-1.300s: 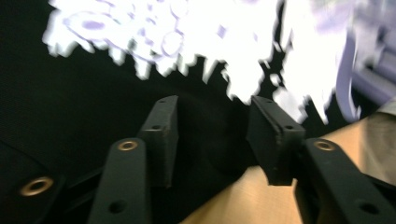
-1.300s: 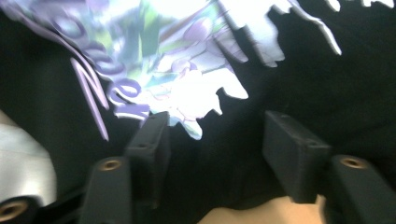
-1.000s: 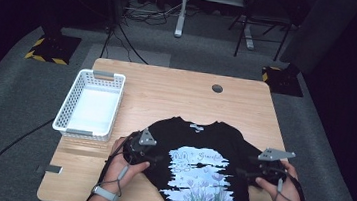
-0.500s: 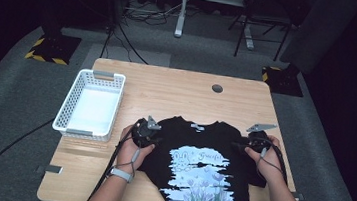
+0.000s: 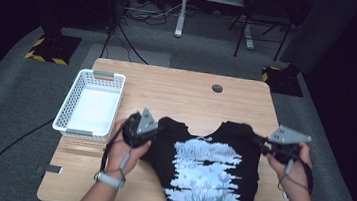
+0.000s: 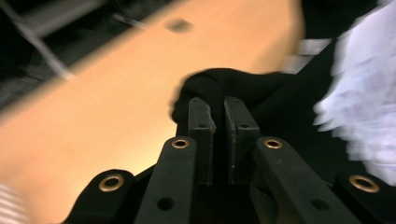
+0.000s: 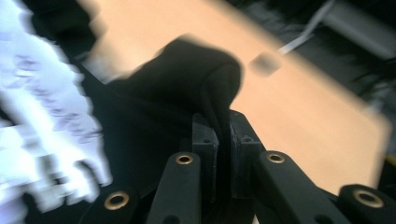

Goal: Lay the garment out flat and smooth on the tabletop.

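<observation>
We're in a studio-like lab: dark walls all round, grey carpet (image 5: 26, 94), cables (image 5: 123, 34) trailing over the floor, hazard-striped blocks (image 5: 45, 56) beside stand feet, a metal frame (image 5: 212, 3) at the back, and one wooden table (image 5: 177, 90) lit in the middle.

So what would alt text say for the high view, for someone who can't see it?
A person's two hand-held claws, the left claw and the right claw, each pinch a shoulder of a black T-shirt with a pale flower print, on a wooden table. A white basket sits to the left.
</observation>
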A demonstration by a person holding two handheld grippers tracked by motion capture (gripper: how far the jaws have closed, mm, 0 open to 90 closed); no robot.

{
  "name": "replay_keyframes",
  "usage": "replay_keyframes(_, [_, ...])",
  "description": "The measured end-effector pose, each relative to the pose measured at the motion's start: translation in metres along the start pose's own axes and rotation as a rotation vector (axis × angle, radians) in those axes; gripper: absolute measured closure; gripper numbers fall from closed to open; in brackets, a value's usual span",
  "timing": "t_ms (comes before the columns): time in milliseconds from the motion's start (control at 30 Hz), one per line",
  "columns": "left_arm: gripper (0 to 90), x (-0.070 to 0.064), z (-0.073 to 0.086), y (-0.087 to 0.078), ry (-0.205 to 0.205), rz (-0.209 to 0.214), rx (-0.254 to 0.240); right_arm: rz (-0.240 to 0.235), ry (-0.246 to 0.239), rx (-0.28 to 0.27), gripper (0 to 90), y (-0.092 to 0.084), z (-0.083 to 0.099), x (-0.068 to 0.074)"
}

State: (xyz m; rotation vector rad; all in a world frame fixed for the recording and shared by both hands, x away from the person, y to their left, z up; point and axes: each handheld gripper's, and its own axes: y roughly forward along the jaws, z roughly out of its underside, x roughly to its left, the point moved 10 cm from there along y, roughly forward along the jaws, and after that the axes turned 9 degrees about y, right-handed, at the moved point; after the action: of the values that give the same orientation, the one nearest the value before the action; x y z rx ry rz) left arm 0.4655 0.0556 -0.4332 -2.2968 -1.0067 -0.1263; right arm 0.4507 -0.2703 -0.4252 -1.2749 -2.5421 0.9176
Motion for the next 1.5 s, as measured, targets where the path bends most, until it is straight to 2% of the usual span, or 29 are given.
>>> replay_keyframes(33, [78.8,0.025,-0.010,0.012,-0.040,-0.045,-0.015,0.047,0.027,-0.046,78.5,0.009,-0.020,-0.018])
replay_keyframes(67, [65.6,0.051,-0.014,0.024,-0.110,-0.094,0.019,0.116,0.081,-0.095,58.7,0.021,-0.038,-0.038])
replay_keyframes(100, [50.2,0.062,-0.017,0.027,-0.166,-0.105,0.026,0.219,0.134,-0.132,37.6,0.038,-0.052,-0.065])
replay_keyframes(133, [47.5,0.064,-0.023,0.027,-0.209,-0.094,-0.009,0.256,0.172,-0.093,33.4,0.048,-0.051,-0.078])
replay_keyframes(167, [46.6,0.063,-0.025,0.026,-0.212,-0.091,-0.020,0.250,0.217,-0.065,30.8,0.052,-0.048,-0.082])
replay_keyframes(233, [40.5,0.053,-0.022,0.021,-0.151,-0.103,0.016,0.237,0.249,-0.087,29.6,0.050,-0.044,-0.081])
replay_keyframes(267, [40.7,0.043,-0.016,0.020,-0.140,-0.083,0.018,0.238,0.242,-0.085,29.7,0.046,-0.038,-0.079])
replay_keyframes(400, [40.3,0.007,0.013,0.021,-0.156,0.008,0.066,0.149,0.250,-0.056,28.6,0.039,-0.007,-0.056])
replay_keyframes(533, [39.7,-0.035,0.050,0.017,-0.146,0.068,0.140,0.058,0.246,-0.014,27.4,0.030,0.033,-0.024])
replay_keyframes(633, [38.6,-0.066,0.072,0.011,-0.142,0.118,0.143,0.001,0.231,0.030,26.9,0.024,0.065,0.001])
replay_keyframes(667, [37.6,-0.080,0.083,0.010,-0.123,0.143,0.166,-0.029,0.218,0.047,26.4,0.021,0.083,0.016])
replay_keyframes(733, [37.2,-0.092,0.092,0.010,-0.105,0.167,0.184,-0.061,0.214,0.069,26.0,0.019,0.096,0.031])
replay_keyframes(867, [36.4,-0.099,0.096,0.013,-0.102,0.178,0.189,-0.130,0.167,0.083,24.7,0.017,0.102,0.062])
replay_keyframes(967, [35.6,-0.100,0.099,0.026,-0.093,0.181,0.211,-0.155,0.154,0.081,24.2,0.015,0.101,0.075])
replay_keyframes(1067, [34.4,-0.105,0.099,0.033,-0.089,0.203,0.218,-0.187,0.145,0.099,23.4,0.014,0.106,0.087])
replay_keyframes(1100, [34.3,-0.112,0.096,0.037,-0.073,0.222,0.209,-0.201,0.135,0.109,22.8,0.013,0.108,0.092])
replay_keyframes(1133, [34.4,-0.112,0.096,0.037,-0.073,0.222,0.209,-0.213,0.124,0.119,22.6,0.013,0.111,0.098])
replay_keyframes(1167, [34.3,-0.121,0.093,0.041,-0.063,0.245,0.199,-0.226,0.110,0.128,22.2,0.013,0.115,0.105])
replay_keyframes(1267, [34.6,-0.128,0.087,0.046,-0.051,0.264,0.191,-0.262,0.066,0.163,21.7,0.014,0.126,0.124])
replay_keyframes(1400, [33.8,-0.124,0.082,0.056,-0.048,0.243,0.193,-0.265,0.043,0.185,20.8,0.017,0.138,0.131])
replay_keyframes(1467, [33.5,-0.122,0.082,0.057,-0.051,0.243,0.197,-0.258,0.059,0.215,20.2,0.019,0.147,0.127])
replay_keyframes(1500, [33.5,-0.120,0.083,0.055,-0.051,0.239,0.197,-0.258,0.094,0.211,20.2,0.019,0.149,0.123])
